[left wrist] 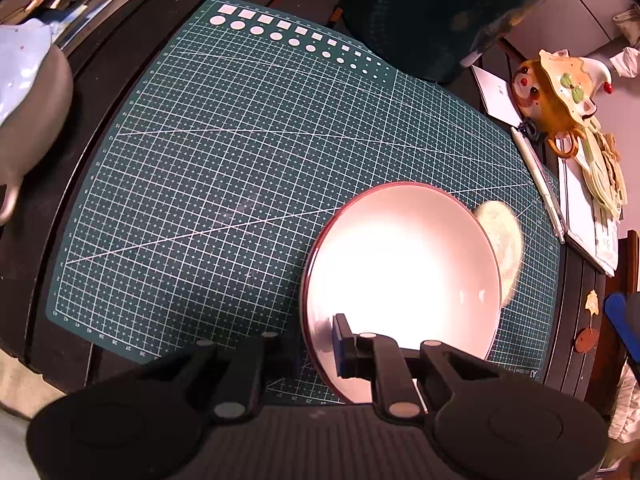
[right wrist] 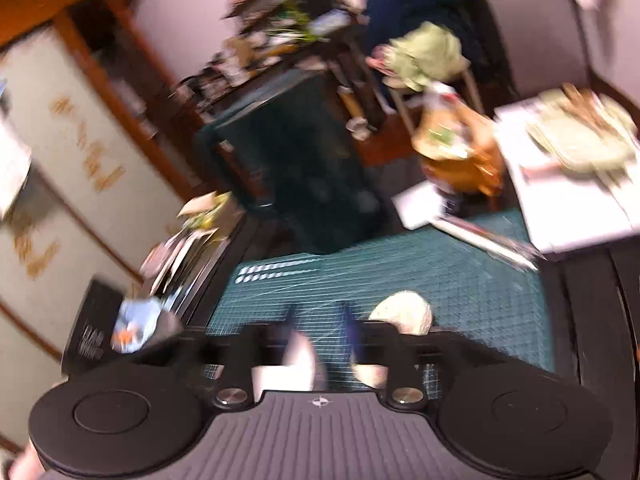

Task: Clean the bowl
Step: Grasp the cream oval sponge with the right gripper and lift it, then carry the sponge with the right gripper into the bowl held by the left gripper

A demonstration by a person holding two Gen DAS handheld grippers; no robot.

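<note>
1 claw (left wrist: 326, 338) pinches bowl (left wrist: 400, 272) rim.

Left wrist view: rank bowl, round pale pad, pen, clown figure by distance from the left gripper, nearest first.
1. Bowl: the left gripper is shut on its near rim.
2. Round pale pad: on the mat just behind the bowl, right side.
3. Pen: along the mat's right edge.
4. Clown figure: off the mat, far right corner.
</note>
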